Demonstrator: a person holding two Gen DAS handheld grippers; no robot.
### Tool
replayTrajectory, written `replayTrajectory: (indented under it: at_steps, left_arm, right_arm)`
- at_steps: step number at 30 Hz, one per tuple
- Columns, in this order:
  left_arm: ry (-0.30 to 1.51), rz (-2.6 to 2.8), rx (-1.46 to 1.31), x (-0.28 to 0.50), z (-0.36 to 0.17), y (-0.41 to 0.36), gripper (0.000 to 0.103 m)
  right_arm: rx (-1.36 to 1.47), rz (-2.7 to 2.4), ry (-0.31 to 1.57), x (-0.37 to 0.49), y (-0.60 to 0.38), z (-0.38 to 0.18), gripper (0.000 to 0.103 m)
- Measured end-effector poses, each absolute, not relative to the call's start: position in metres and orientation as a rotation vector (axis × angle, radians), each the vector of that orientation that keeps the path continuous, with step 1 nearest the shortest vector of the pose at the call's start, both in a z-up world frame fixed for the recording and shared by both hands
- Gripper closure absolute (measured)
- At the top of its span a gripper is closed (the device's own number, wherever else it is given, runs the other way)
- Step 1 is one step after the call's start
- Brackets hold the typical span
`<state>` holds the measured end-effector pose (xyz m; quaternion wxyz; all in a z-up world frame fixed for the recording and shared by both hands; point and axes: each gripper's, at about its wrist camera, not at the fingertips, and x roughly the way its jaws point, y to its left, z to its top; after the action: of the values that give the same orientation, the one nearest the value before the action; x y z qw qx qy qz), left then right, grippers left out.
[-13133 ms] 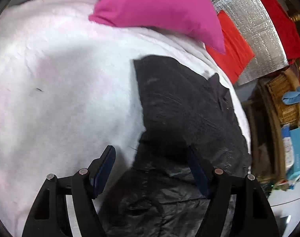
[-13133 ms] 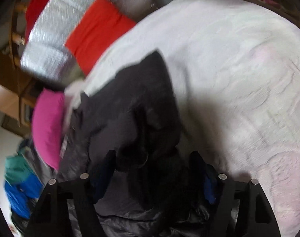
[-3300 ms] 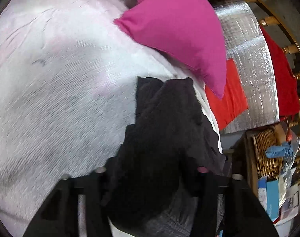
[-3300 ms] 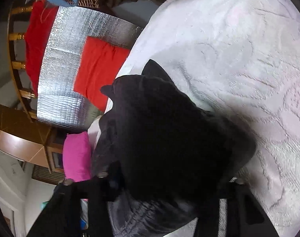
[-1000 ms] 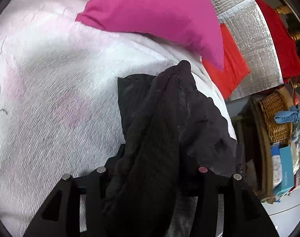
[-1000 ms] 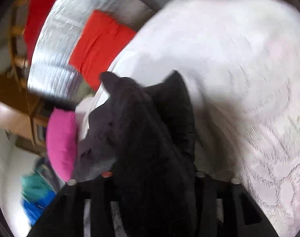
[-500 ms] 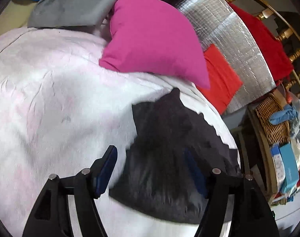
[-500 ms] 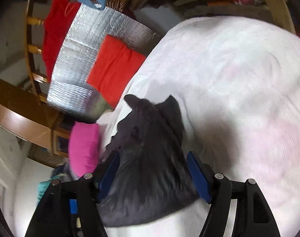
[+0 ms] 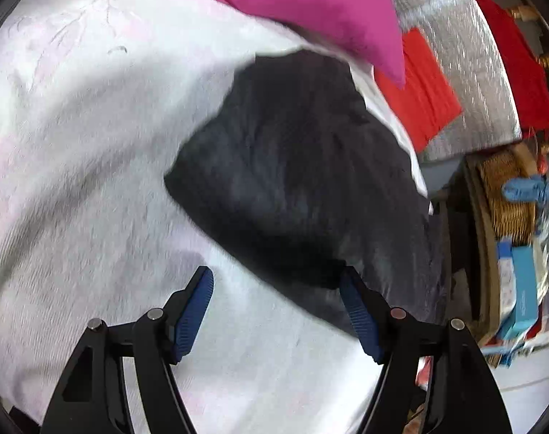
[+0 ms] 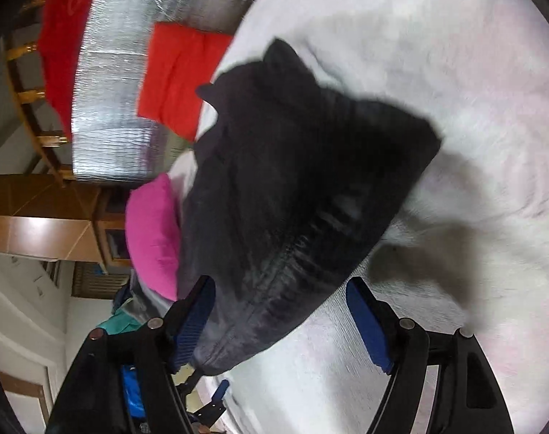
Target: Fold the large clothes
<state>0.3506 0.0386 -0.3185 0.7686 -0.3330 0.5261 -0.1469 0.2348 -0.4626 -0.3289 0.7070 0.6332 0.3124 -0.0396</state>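
Garment (image 9: 296,181), black and folded into a compact bundle, lies on the white bedspread (image 9: 86,152) in the centre of the left wrist frame, its upper edge just under the pink pillow (image 9: 321,3) at top. Left gripper (image 9: 276,311) at bottom centre has its blue-padded jaws spread wide, holding nothing; its right pad sits at the garment's lower edge, though contact cannot be judged. In the right wrist frame the garment (image 10: 303,195) fills the middle, with the pillow (image 10: 151,231) at its left. Right gripper (image 10: 281,318) is likewise spread and empty, the bundle's lower end between its pads. Red cloth (image 10: 180,76) and silver sheet (image 10: 111,86) sit upper left.
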Motion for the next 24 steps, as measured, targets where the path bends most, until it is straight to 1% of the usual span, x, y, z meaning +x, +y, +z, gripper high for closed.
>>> replayTrajectory:
  at_steps: [3, 5, 6, 7, 8, 10, 11, 12, 13, 14, 15, 18, 22, 23, 24]
  left_arm:
    - [1.104, -0.293, -0.809, 0.359, -0.323, 0.049, 0.028]
    - [1.101, -0.29, -0.881, 0.367, -0.332, 0.055, 0.028]
    - [1.091, -0.292, -0.902, 0.369, -0.334, 0.058, 0.028]
    - [1.069, -0.295, -0.924, 0.371, -0.335, 0.062, 0.028]
    - [1.054, -0.298, -0.926, 0.372, -0.335, 0.063, 0.029]
    - [1.043, -0.288, -0.901, 0.373, -0.333, 0.06, 0.036]
    - [1.04, -0.286, -0.892, 0.373, -0.332, 0.059, 0.042]
    - [1.022, -0.288, -0.881, 0.372, -0.329, 0.059, 0.049]
    - [1.009, -0.293, -0.868, 0.372, -0.326, 0.059, 0.052]
    - [0.994, -0.298, -0.847, 0.371, -0.322, 0.06, 0.057]
    - [0.982, -0.299, -0.825, 0.369, -0.318, 0.059, 0.06]
    - [0.953, -0.299, -0.769, 0.363, -0.307, 0.052, 0.062]
    - [0.999, -0.28, -0.743, 0.36, -0.314, 0.046, 0.062]
    - [1.013, -0.267, -0.737, 0.366, -0.317, 0.044, 0.059]
    - [1.02, -0.253, -0.73, 0.368, -0.318, 0.043, 0.053]
  right_arm:
    - [1.38, -0.116, 0.659, 0.244, -0.46, -0.328, 0.024]
    - [1.365, -0.133, 0.66, 0.251, -0.46, -0.331, 0.026]
    - [1.351, -0.143, 0.651, 0.252, -0.46, -0.33, 0.03]
    - [1.332, -0.15, 0.648, 0.254, -0.46, -0.327, 0.037]
    - [1.306, -0.162, 0.652, 0.255, -0.459, -0.325, 0.041]
    - [1.265, -0.173, 0.65, 0.256, -0.456, -0.318, 0.053]
    - [1.226, -0.176, 0.643, 0.256, -0.454, -0.311, 0.056]
    - [1.193, -0.179, 0.633, 0.256, -0.452, -0.304, 0.061]
    - [1.157, -0.179, 0.619, 0.255, -0.45, -0.297, 0.064]
    - [1.138, -0.179, 0.61, 0.255, -0.448, -0.292, 0.065]
    - [1.117, -0.176, 0.597, 0.253, -0.447, -0.286, 0.067]
    - [1.095, -0.167, 0.575, 0.243, -0.445, -0.278, 0.069]
    - [1.13, -0.167, 0.632, 0.24, -0.453, -0.291, 0.069]
    - [1.152, -0.162, 0.654, 0.24, -0.456, -0.298, 0.069]
    - [1.17, -0.157, 0.67, 0.241, -0.459, -0.303, 0.066]
